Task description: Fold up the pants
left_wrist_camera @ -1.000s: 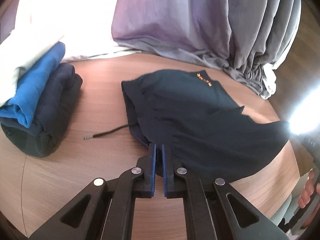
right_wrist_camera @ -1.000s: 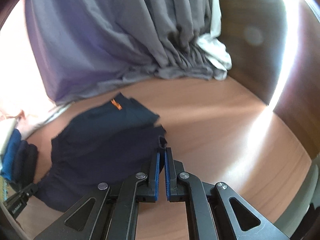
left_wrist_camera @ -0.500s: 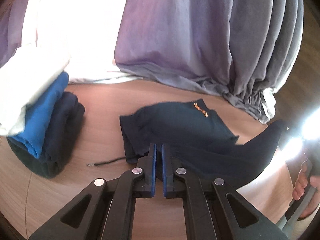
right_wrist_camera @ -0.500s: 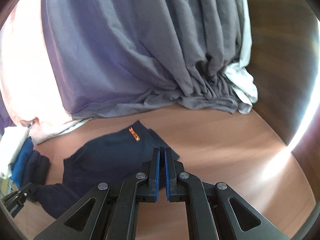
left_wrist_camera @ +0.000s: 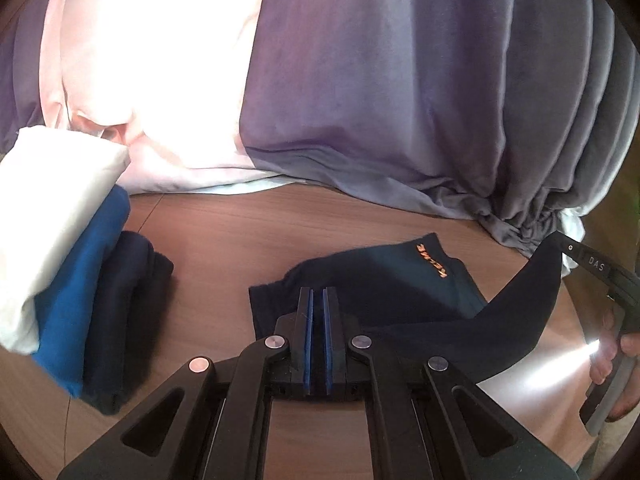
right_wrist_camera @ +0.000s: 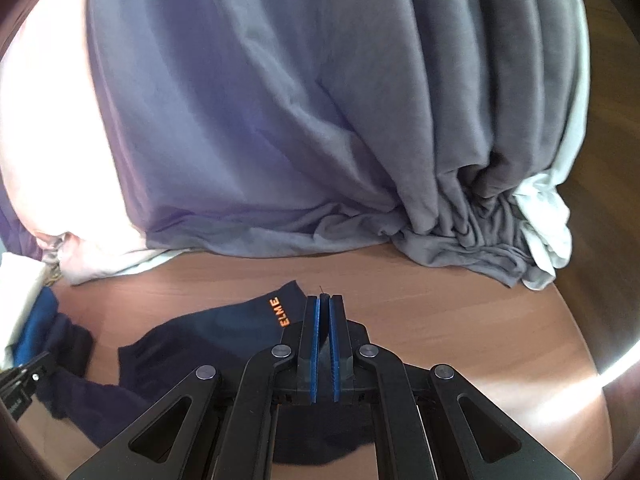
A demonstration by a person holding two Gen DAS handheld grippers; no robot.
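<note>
Dark navy pants (left_wrist_camera: 372,280) with an orange logo (left_wrist_camera: 431,259) lie on the round wooden table (left_wrist_camera: 240,232). My left gripper (left_wrist_camera: 318,294) is shut on their near edge. From it a lifted band of cloth (left_wrist_camera: 520,320) runs right to my right gripper (left_wrist_camera: 560,240), held by a hand (left_wrist_camera: 612,360). In the right wrist view the right gripper (right_wrist_camera: 324,300) is shut on the pants (right_wrist_camera: 208,340), right beside the logo; cloth hangs under its fingers. The left gripper (right_wrist_camera: 24,376) shows at the far left with cloth draped from it.
A stack of folded clothes (left_wrist_camera: 80,280), white over blue over navy, stands at the table's left. A grey-purple curtain (left_wrist_camera: 400,100) bunches onto the far side of the table, with pale cloth (left_wrist_camera: 160,160) beside it. The table edge (right_wrist_camera: 580,340) curves round at the right.
Both grippers rose and carried the pants' near edge toward the curtain. The flat spread of cloth became a lifted band over the lower layer, and the drawstring end went out of sight.
</note>
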